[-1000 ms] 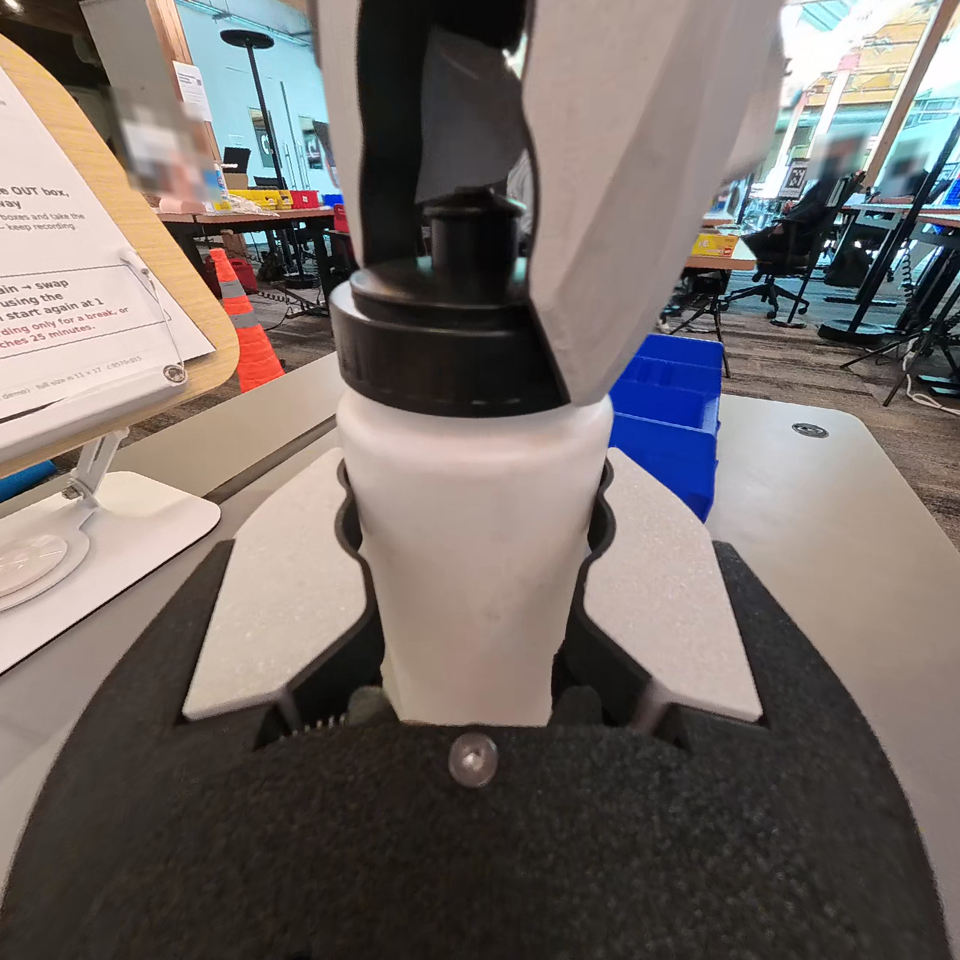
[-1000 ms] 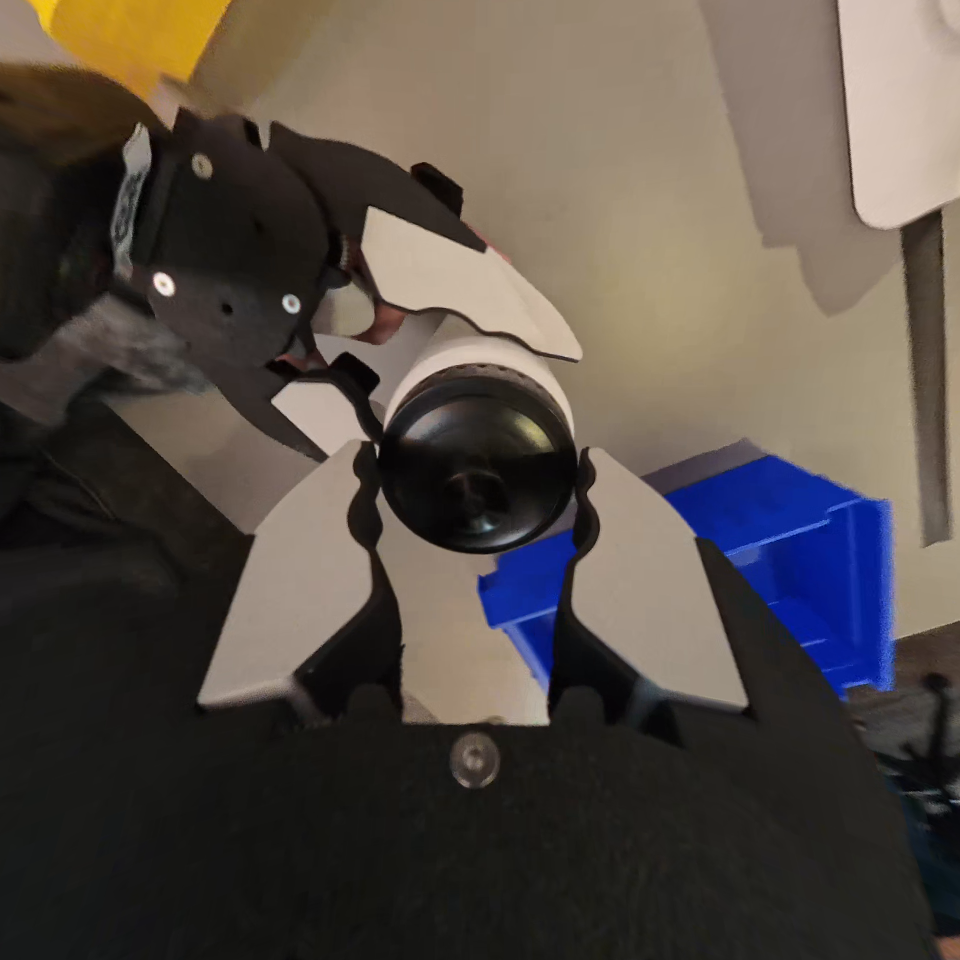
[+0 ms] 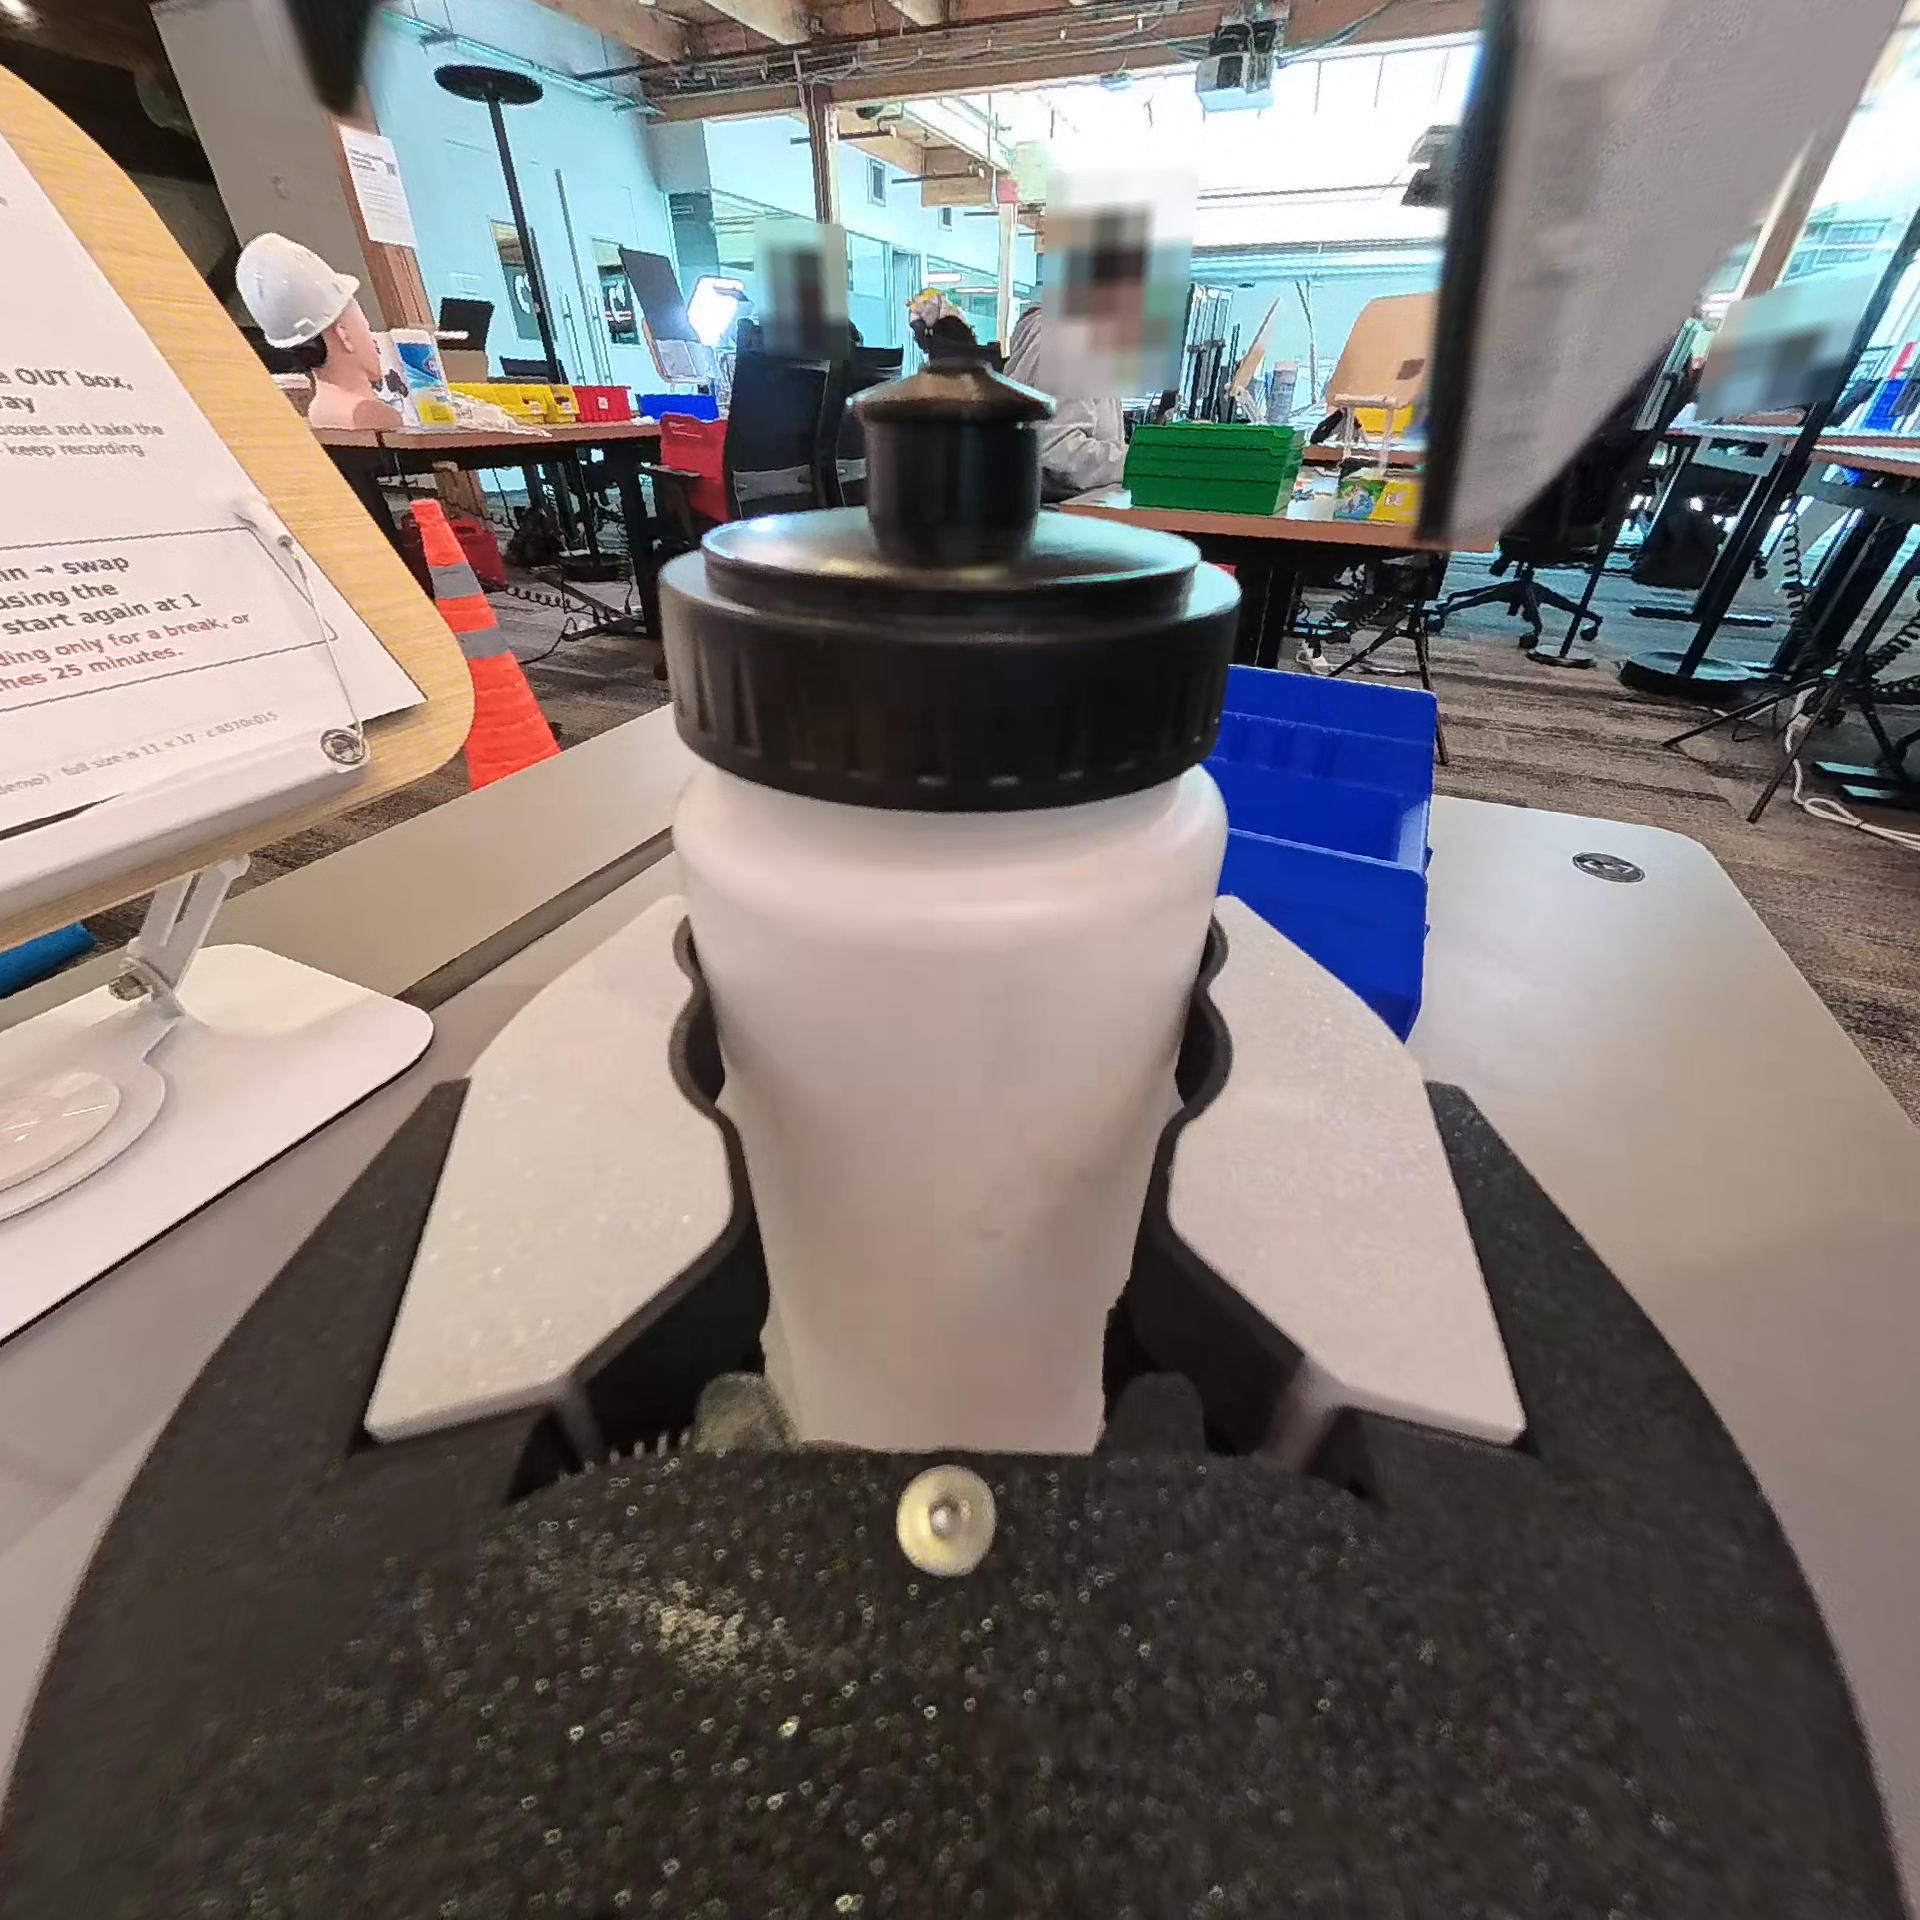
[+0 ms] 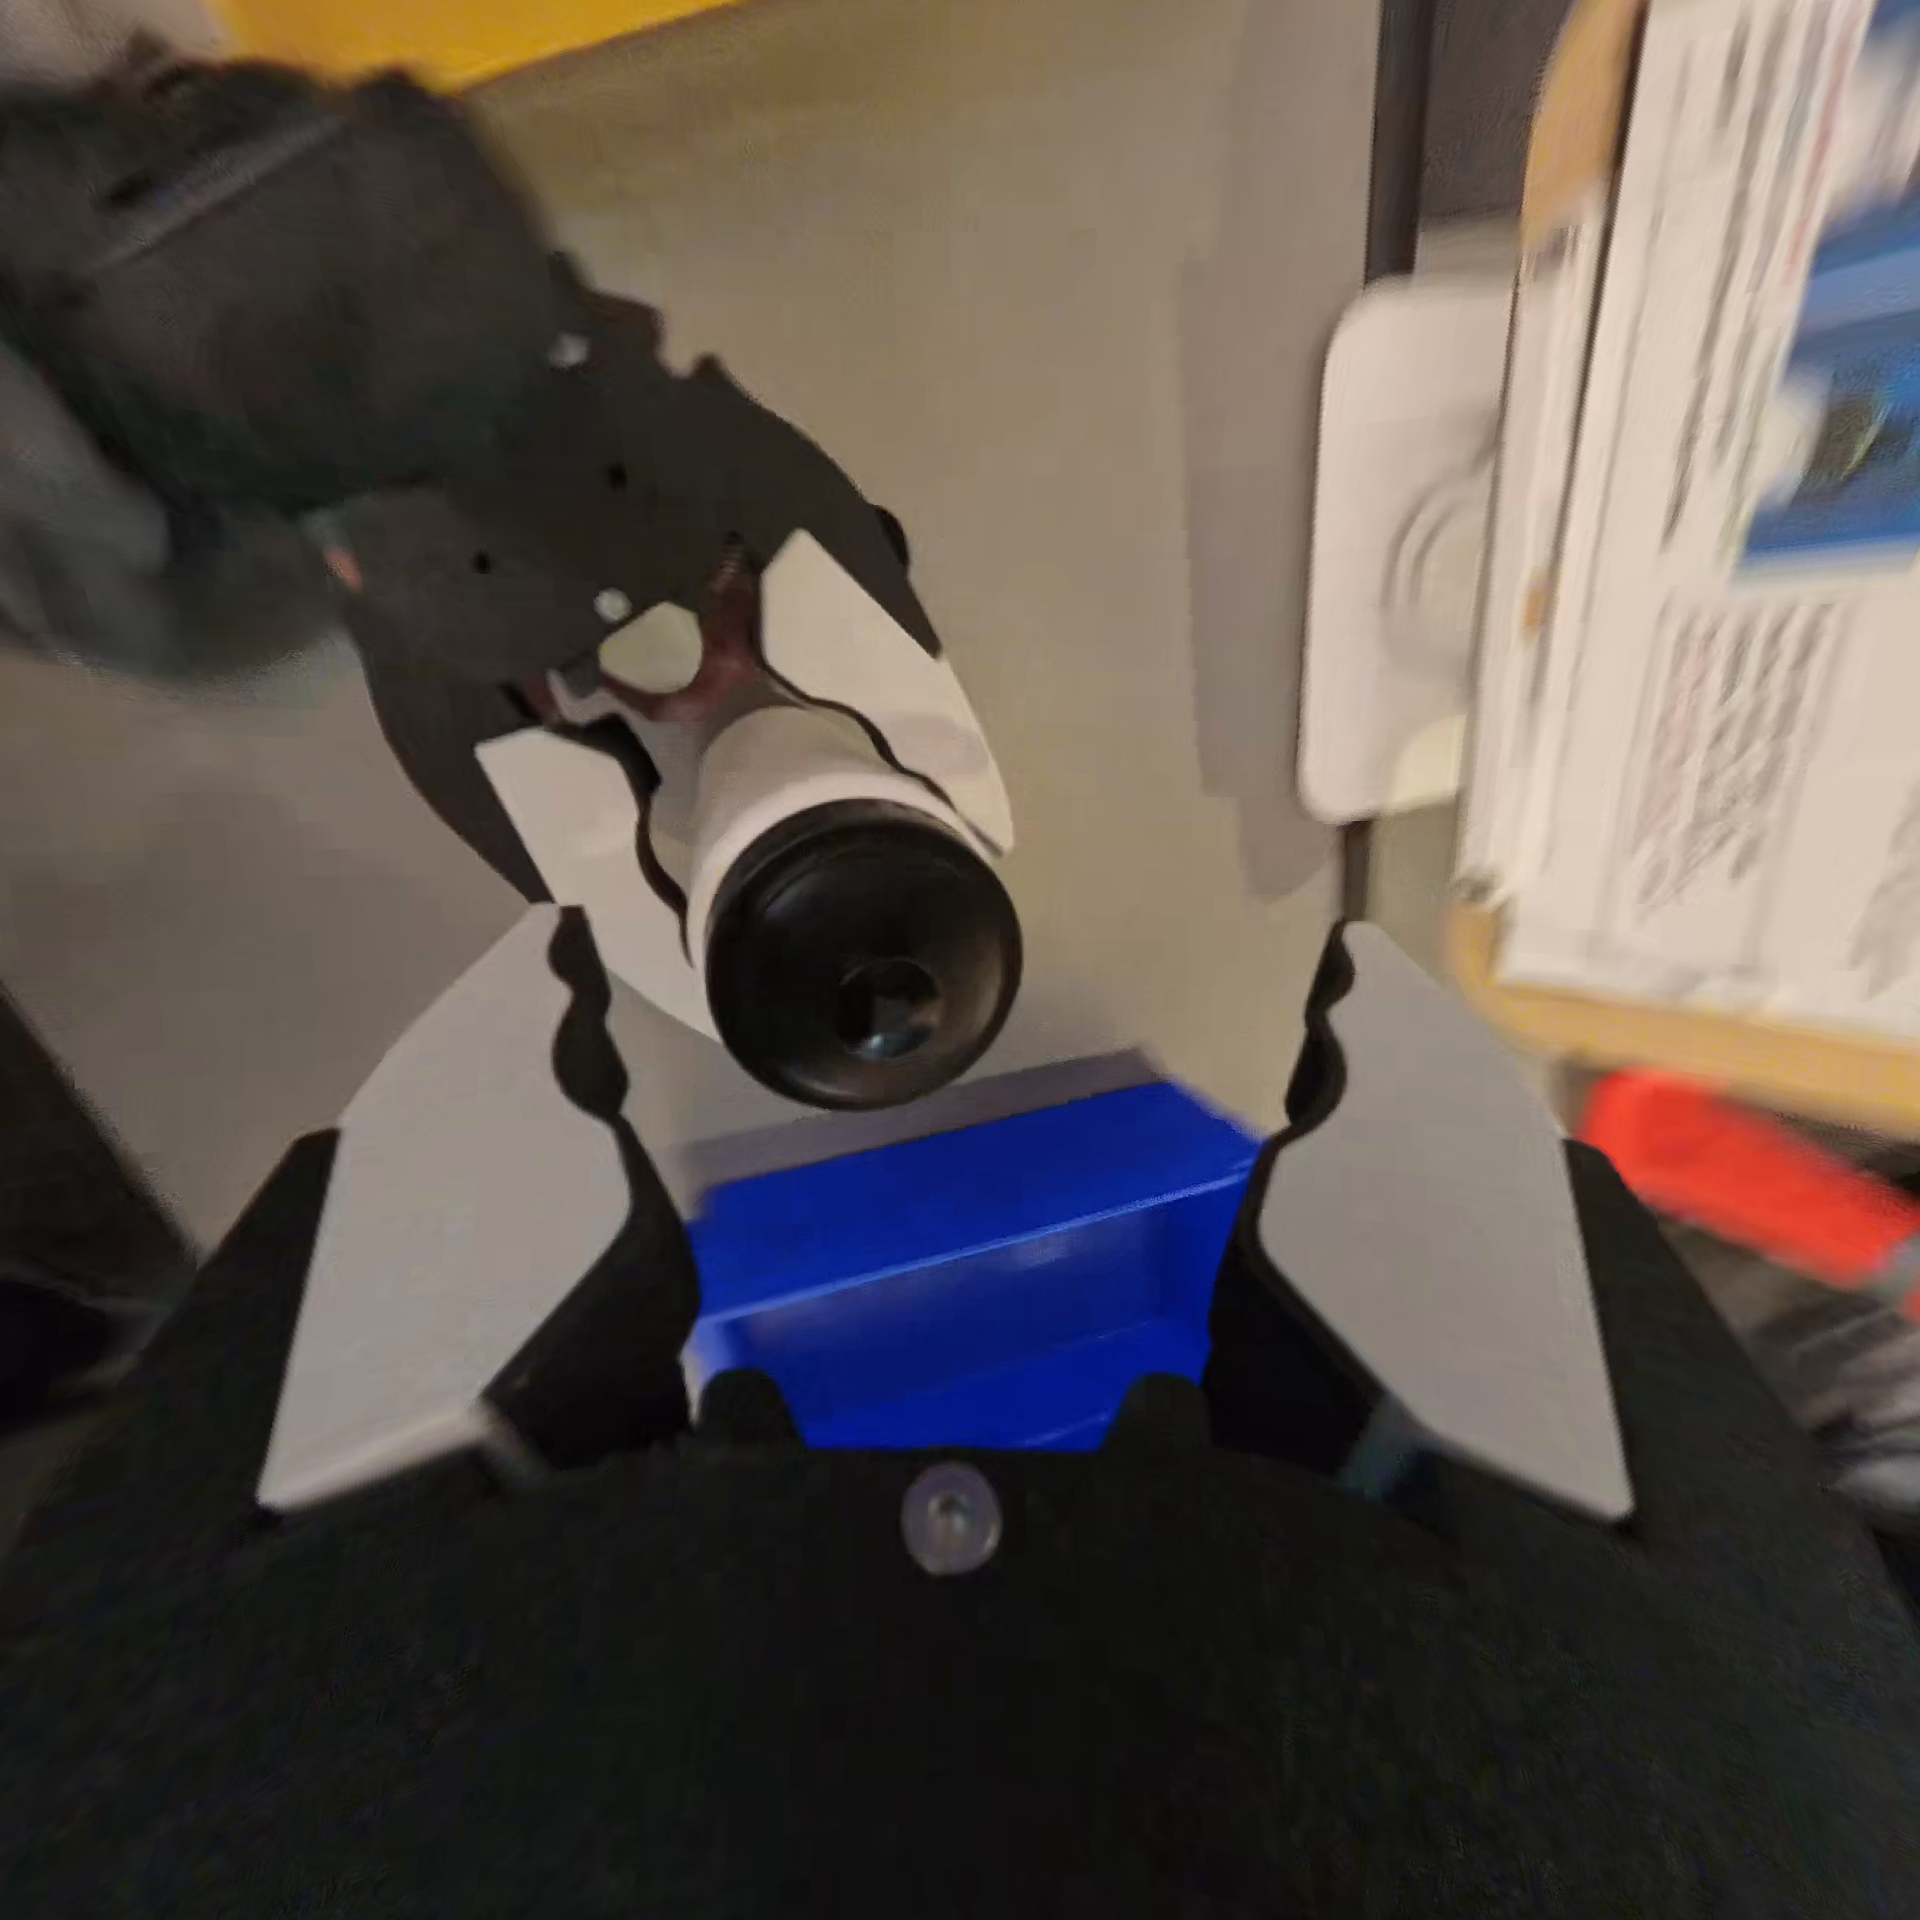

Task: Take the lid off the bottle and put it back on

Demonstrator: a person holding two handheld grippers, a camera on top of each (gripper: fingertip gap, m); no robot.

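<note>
A white bottle (image 3: 951, 1039) with a black ribbed lid (image 3: 951, 665) and a pull spout stands upright in my left gripper (image 3: 951, 935), which is shut on its body. The lid sits on the bottle. In the right wrist view, looking down, the lid (image 4: 862, 977) and bottle (image 4: 790, 790) show from above, held by the left gripper (image 4: 727, 748). My right gripper (image 4: 951, 935) is open and empty, lifted above the lid and apart from it. One of the right gripper's fingers (image 3: 1621, 260) shows at the top right of the left wrist view.
A blue bin (image 3: 1330, 831) stands on the grey table (image 3: 1662, 1091) behind the bottle; it also shows in the right wrist view (image 4: 966, 1268). A wooden board with paper sheets on a white stand (image 3: 156, 540) is at the left. An orange cone (image 3: 483, 665) stands on the floor beyond.
My right gripper let go of the lid, opened and lifted away from it. The lid stays on the bottle, and my left gripper still holds the bottle.
</note>
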